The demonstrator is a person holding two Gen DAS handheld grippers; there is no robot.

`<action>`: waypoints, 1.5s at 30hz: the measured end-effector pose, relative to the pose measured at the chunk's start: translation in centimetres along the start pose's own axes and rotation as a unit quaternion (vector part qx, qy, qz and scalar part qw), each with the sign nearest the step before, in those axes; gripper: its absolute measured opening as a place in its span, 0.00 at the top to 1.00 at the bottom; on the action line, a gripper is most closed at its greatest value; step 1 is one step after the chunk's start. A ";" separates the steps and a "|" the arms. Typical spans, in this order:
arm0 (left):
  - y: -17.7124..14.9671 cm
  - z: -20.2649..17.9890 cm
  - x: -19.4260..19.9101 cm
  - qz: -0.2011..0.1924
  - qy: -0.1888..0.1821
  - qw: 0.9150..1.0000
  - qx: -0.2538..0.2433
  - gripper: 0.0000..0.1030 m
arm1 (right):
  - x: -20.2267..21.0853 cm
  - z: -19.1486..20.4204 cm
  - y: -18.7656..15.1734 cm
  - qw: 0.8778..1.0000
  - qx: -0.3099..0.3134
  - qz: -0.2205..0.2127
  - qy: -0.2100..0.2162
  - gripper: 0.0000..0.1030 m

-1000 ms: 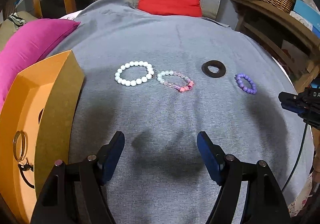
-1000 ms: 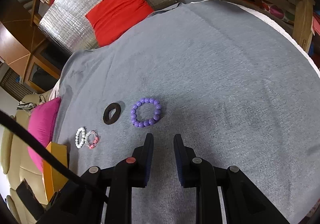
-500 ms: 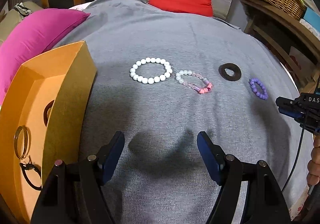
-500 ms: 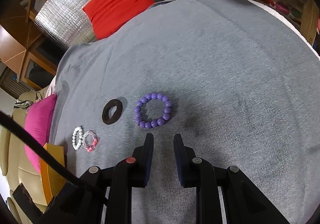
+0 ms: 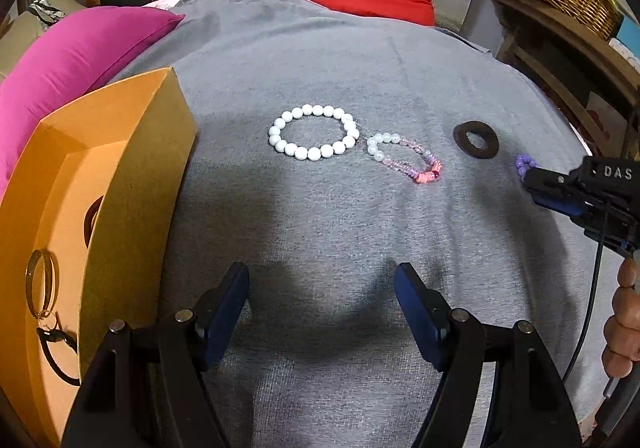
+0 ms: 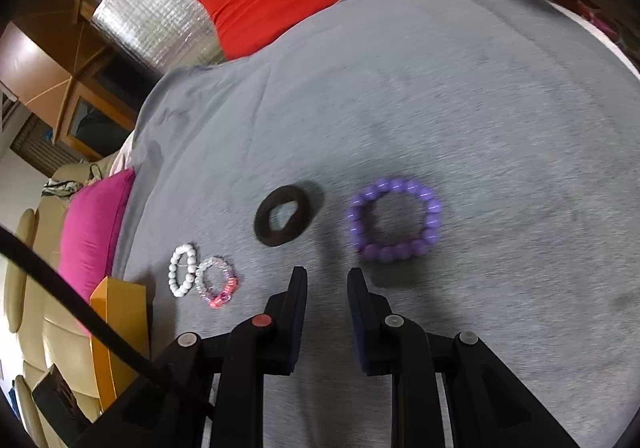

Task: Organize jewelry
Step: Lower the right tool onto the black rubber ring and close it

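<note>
Grey cloth (image 5: 360, 248) spread over a surface, jewelry laid in a row across it. From left to right: white bead bracelet (image 5: 314, 132), touching a pink and clear bead bracelet (image 5: 404, 159), then a dark ring (image 5: 475, 139), then a purple bead bracelet (image 6: 394, 219). Orange box (image 5: 132, 183) at far left, holding a gold bangle (image 5: 40, 284). Left gripper (image 5: 322, 300) near, fingers wide apart, empty. Right gripper (image 6: 327, 280) just short of the purple bracelet, fingers narrowly apart, gripping nothing.

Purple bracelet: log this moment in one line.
right hand-held gripper: partly open, empty, short of purple bracelet | left hand-held gripper: open, empty | white bracelet, pink bracelet, black ring: on cloth | orange box: left
</note>
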State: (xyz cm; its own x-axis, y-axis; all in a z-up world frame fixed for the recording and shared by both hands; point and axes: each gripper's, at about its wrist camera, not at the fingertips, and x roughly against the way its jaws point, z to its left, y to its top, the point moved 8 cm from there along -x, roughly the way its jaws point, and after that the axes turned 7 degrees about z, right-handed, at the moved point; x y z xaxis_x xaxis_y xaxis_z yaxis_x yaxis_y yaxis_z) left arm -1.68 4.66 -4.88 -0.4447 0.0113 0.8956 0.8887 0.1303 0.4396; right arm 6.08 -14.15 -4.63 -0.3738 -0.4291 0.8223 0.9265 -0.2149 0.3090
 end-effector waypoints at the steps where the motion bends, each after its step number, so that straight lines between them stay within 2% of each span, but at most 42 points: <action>1: -0.1 0.0 -0.1 0.001 0.001 1.000 -0.002 0.27 | -0.3 0.3 0.0 1.000 0.001 0.002 0.000 0.78; 9: -0.5 -0.1 -0.3 0.003 0.010 1.000 -0.016 0.27 | -1.9 0.8 1.2 1.000 -0.013 -0.003 0.008 0.77; 11: -0.6 -0.1 -0.3 0.003 0.011 1.000 -0.017 0.27 | -2.2 0.7 1.7 1.000 -0.024 -0.008 0.010 0.68; 12: -0.7 -0.1 -0.3 0.003 0.011 1.000 -0.016 0.27 | -2.3 0.6 1.9 0.999 -0.030 -0.012 0.013 0.58; 13: -0.8 -0.2 -0.3 0.004 0.011 1.000 -0.015 0.27 | -2.3 0.7 2.2 0.999 -0.037 -0.018 0.019 0.55; 18: -0.9 -0.4 -0.2 0.004 0.014 1.000 -0.020 0.27 | -2.9 1.2 3.1 0.998 -0.049 -0.034 0.017 0.55; 20: -1.1 -0.6 -0.1 0.004 0.016 1.000 -0.022 0.27 | -2.9 1.5 3.5 0.998 -0.044 -0.042 0.007 0.57; 23: -1.2 -0.9 0.1 0.003 0.014 1.000 -0.024 0.27 | -3.4 1.8 4.0 0.998 -0.038 -0.050 -0.010 0.65; 27: -0.4 -1.1 0.3 -0.003 0.007 1.000 -0.020 0.27 | -3.9 2.5 4.3 0.996 0.004 -0.061 -0.070 0.83; 29: 0.4 -1.2 0.6 -0.017 0.005 1.000 -0.019 0.27 | -3.7 2.4 4.2 0.996 0.011 -0.061 -0.071 0.89; 36: 3.1 -1.3 0.8 -0.062 0.004 0.998 -0.005 0.27 | -2.8 1.3 3.6 0.999 0.006 -0.034 -0.036 0.90; 43: 5.1 -3.3 1.0 -0.080 -0.044 0.996 -0.001 0.27 | -1.3 0.7 2.2 0.999 0.016 -0.026 -0.020 0.90; 45: 5.5 -4.0 0.8 -0.080 -0.043 0.996 -0.008 0.29 | -1.0 0.7 2.0 0.999 0.018 -0.025 -0.018 0.90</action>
State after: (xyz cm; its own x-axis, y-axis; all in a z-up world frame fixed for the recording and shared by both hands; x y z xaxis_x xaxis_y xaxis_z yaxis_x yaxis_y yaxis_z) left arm 3.36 1.40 -1.49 -0.5877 0.0770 0.8054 0.8072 0.1223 0.5774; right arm 8.30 -13.50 -4.52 -0.4176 -0.3876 0.8218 0.9083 -0.2023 0.3662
